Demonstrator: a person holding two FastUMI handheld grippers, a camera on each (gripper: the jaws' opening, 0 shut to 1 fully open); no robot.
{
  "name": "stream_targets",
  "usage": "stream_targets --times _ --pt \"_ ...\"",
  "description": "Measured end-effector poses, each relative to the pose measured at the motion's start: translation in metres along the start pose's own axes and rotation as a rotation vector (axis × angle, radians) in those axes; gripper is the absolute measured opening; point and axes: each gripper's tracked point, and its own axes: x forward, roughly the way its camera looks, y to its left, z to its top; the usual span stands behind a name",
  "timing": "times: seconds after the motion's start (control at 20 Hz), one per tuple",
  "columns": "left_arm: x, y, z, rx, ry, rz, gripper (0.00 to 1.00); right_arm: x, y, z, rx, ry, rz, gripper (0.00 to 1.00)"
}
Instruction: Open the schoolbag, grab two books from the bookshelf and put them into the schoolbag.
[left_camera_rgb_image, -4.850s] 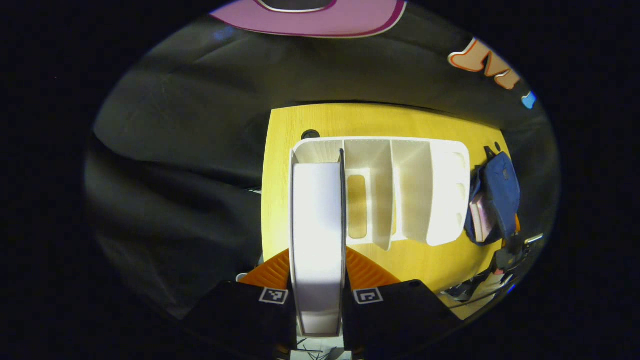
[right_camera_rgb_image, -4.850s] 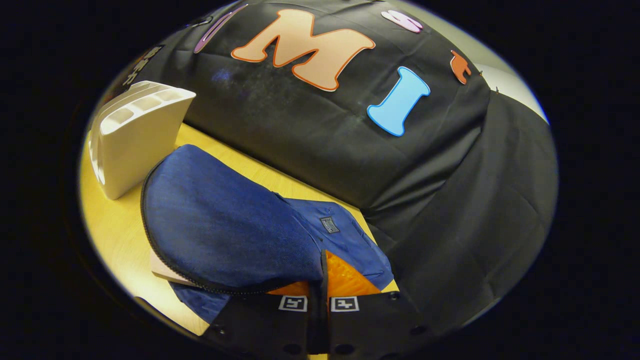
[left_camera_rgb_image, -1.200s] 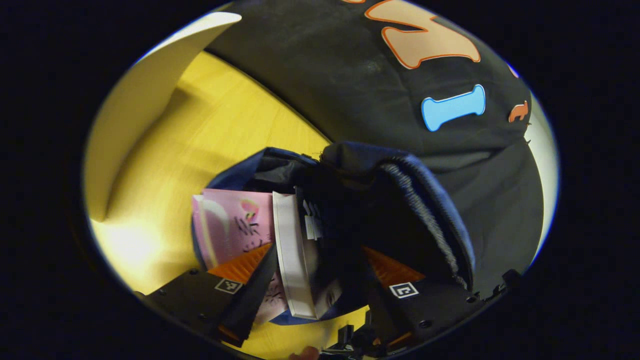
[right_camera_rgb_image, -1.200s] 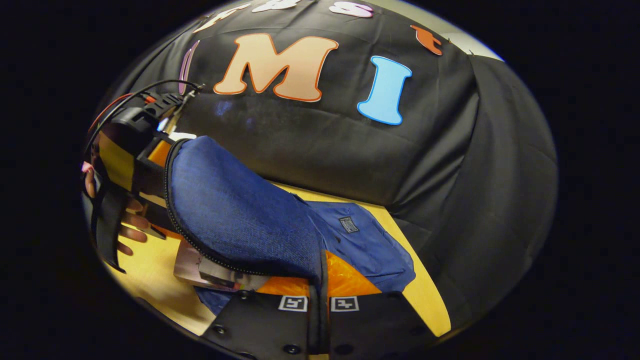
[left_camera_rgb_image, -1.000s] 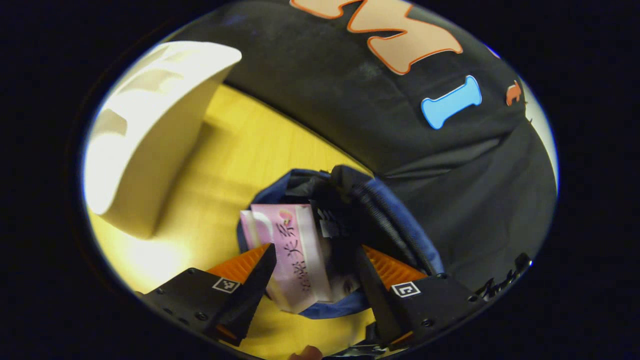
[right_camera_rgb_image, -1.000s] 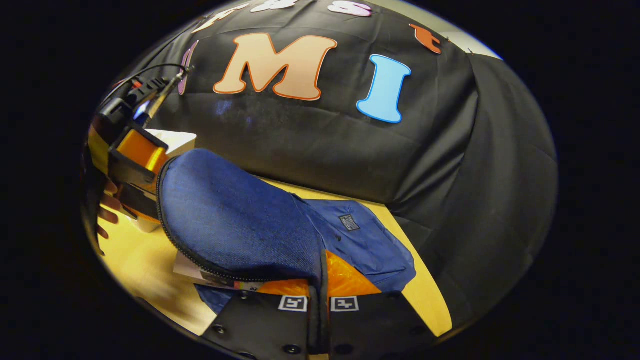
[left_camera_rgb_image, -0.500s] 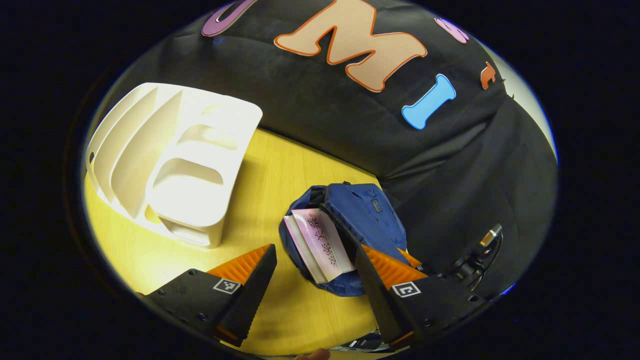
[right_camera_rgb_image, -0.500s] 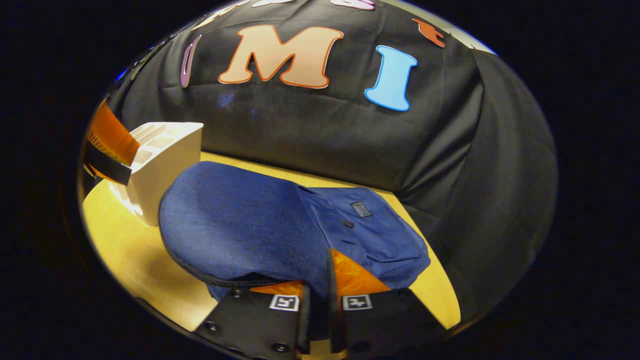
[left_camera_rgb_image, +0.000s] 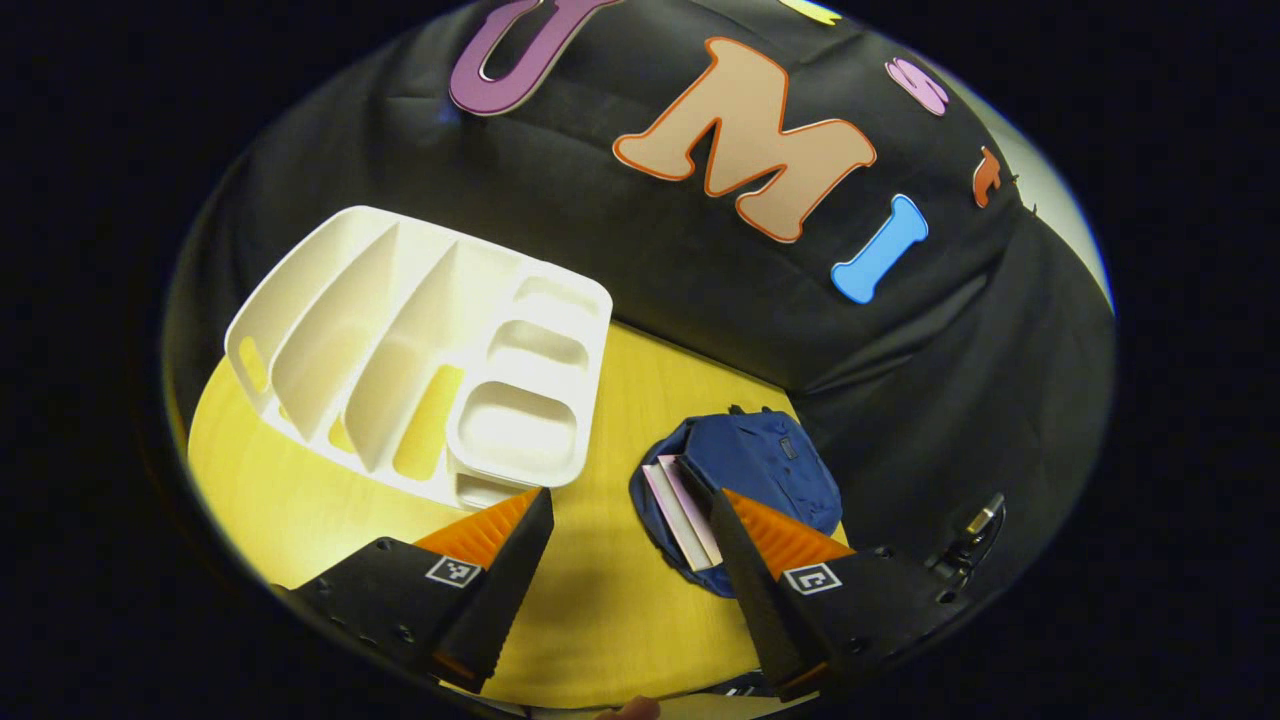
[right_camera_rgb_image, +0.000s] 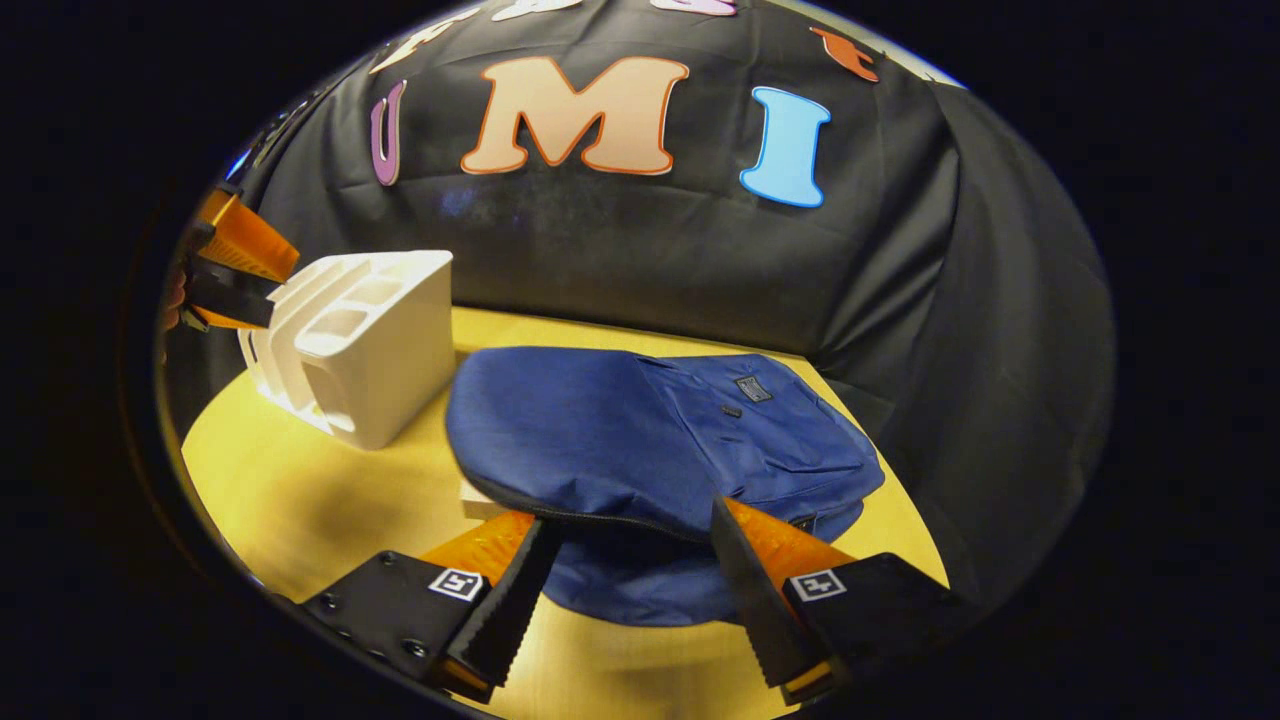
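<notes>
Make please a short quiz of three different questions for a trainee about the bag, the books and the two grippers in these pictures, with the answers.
1. True or false: the right gripper holds the schoolbag flap between its fingers.
2. Where are the books? A) in the bookshelf; B) in the mouth of the schoolbag; C) flat on the table beside the bookshelf.
3. Fill in: the left gripper is ____ and holds nothing.

Key: 1 false, its fingers stand apart in front of the bag; 2 B, the book edges stick out of the opening; 3 open.
</notes>
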Motion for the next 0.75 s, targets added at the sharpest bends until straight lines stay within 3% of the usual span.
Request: stream_targets --times 0.15,0.3,0.55,0.6,0.75 --pt "-0.015 0.011 0.017 0.026 -0.046 0.024 0.93 -0.024 0.007 0.02 0.015 -0.038 0.004 0.93" --pt "-0.026 0.018 0.035 0.089 -0.112 0.056 0.93 -0.04 0.026 0.068 0.039 -0.147 0.043 0.93" --pt "-0.056 0.014 0.081 0.152 -0.321 0.052 0.93 -0.059 0.048 0.15 0.057 -0.334 0.089 0.9" --pt "-0.061 0.016 0.09 0.146 -0.366 0.055 0.93 -0.062 0.053 0.16 0.068 -0.362 0.102 0.93" --pt "-0.062 0.024 0.095 0.175 -0.393 0.082 0.93 -0.069 0.062 0.175 0.097 -0.405 0.13 0.89"
